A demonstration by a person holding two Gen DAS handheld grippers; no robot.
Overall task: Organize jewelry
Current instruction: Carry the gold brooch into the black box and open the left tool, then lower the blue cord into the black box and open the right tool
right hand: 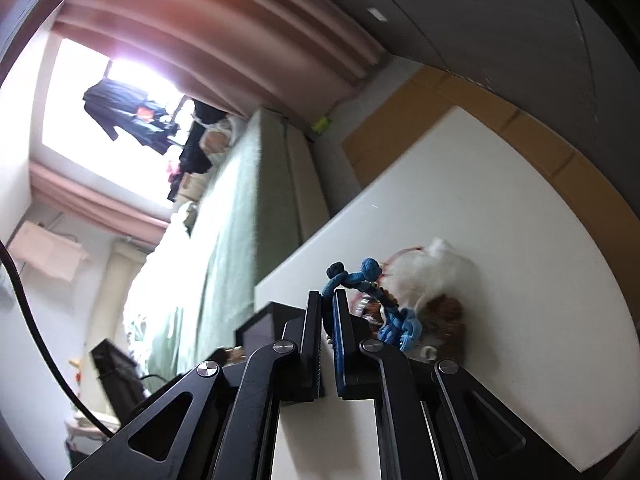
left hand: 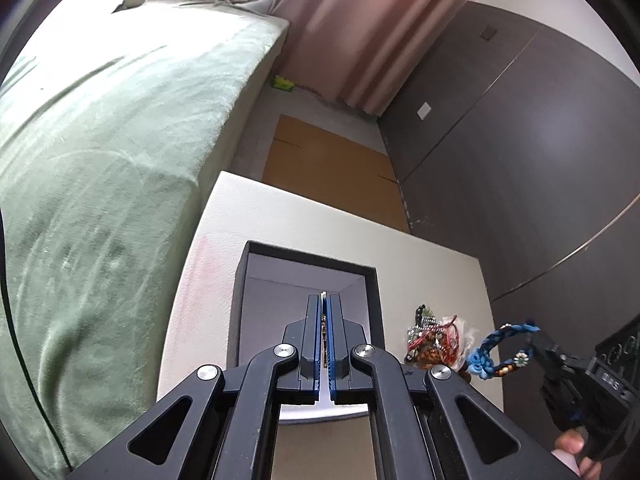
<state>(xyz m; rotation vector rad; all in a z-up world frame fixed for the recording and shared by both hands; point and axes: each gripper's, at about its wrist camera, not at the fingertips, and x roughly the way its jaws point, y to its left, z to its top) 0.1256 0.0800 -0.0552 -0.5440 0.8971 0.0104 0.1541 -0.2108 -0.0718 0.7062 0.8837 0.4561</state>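
Note:
My left gripper (left hand: pixel 324 300) is shut on a thin piece of jewelry (left hand: pixel 323 322), its tips inside an open black box (left hand: pixel 370 276) with a grey lining on the white table (left hand: pixel 280 216). My right gripper (right hand: pixel 328 296) is shut on a blue braided bracelet (right hand: pixel 362 274), held above the table; it also shows in the left wrist view (left hand: pixel 502 346), where the right gripper (left hand: pixel 534 342) is at the far right. A heap of mixed jewelry (left hand: pixel 434 338) lies on the table right of the box, and shows in the right wrist view (right hand: pixel 442 312).
A bed with a green cover (left hand: pixel 100 140) runs along the table's left side. A dark wardrobe (left hand: pixel 520 140) stands to the right. Cardboard (left hand: pixel 332 164) lies on the floor beyond the table. Pink curtains (left hand: pixel 352 28) hang behind.

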